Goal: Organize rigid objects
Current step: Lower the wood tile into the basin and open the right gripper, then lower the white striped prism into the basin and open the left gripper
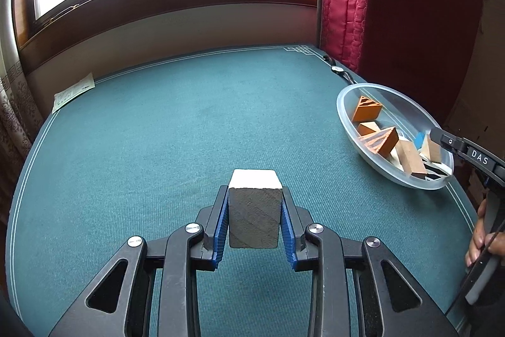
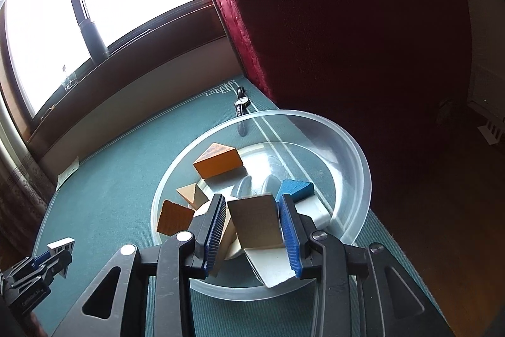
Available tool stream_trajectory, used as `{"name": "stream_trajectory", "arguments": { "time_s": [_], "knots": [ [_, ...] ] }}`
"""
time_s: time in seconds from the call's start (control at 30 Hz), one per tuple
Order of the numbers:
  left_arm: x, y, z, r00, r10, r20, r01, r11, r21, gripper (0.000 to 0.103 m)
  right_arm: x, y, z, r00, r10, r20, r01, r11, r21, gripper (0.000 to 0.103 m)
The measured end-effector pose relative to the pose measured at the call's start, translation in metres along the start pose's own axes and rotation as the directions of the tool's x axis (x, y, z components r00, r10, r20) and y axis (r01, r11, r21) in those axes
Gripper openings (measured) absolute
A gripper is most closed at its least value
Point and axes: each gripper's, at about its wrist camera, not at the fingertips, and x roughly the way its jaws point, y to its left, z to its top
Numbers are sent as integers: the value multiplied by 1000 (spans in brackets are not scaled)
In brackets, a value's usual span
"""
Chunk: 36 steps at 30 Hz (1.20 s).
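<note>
**Two blocks held, one bowl to fill**

On the left side, the left gripper (image 1: pixel 255 210) squeezes a grey block with a white top (image 1: pixel 255 210). Both blue pads (image 1: pixel 221 226) press flat on its two sides. The block hangs just above the green table (image 1: pixel 157 131), far from the bowl. It looks like wood or foam, so it is hard and will not bend. It is probably light. Its sides are flat and a bit rough, so the pads should not slip. Holding it by two flat sides, as here, is the best way.

Moving right, the clear plastic bowl (image 2: pixel 356 147) sits near the table's right edge, beside the red curtain (image 1: pixel 347 5). Inside it lie an orange block (image 2: pixel 217 163), a blue wedge (image 2: pixel 296 188), a tan wedge (image 2: pixel 191 193) and more pieces, all jumbled.

Over the bowl, the right gripper (image 2: pixel 254 221) grips a tan block (image 2: pixel 255 221) between its pads. This block is tilted a little. It looks hard and smooth, so it may slide if the squeeze is weak. It seems ready to drop into the bowl. The bowl is thin and light, so a hard bump could push it.

A wristwatch (image 2: pixel 241 101) lies behind the bowl.
</note>
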Motion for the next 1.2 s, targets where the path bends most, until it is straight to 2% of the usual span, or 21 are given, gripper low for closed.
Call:
{"name": "stream_trajectory", "arguments": {
  "time_s": [0.07, 0.13, 0.6, 0.87, 1.2],
  "knots": [
    [0, -8, 4, 1000, -16, -1, 16, 1000, 12, 31, -1, -3, 0, 1000, -3, 2, 3, 1000, 0, 51],
    [1, -17, 8, 999, -37, -3, 37, 999, 22, 31, -3, -6, 0, 1000, -5, 11, 5, 1000, 4, 54],
    [9, -92, 47, 984, -176, 1, 175, 978, 117, 31, -15, -28, 1, 1000, -14, 19, 14, 1000, 15, 54],
    [22, -126, 61, 975, -222, -13, 222, 962, 157, 31, -17, -39, 7, 999, -30, 29, 29, 999, 40, 55],
    [38, -148, 71, 967, -254, -28, 255, 950, 182, 31, -19, -42, 12, 999, -32, 43, 30, 998, 53, 55]
  ]
}}
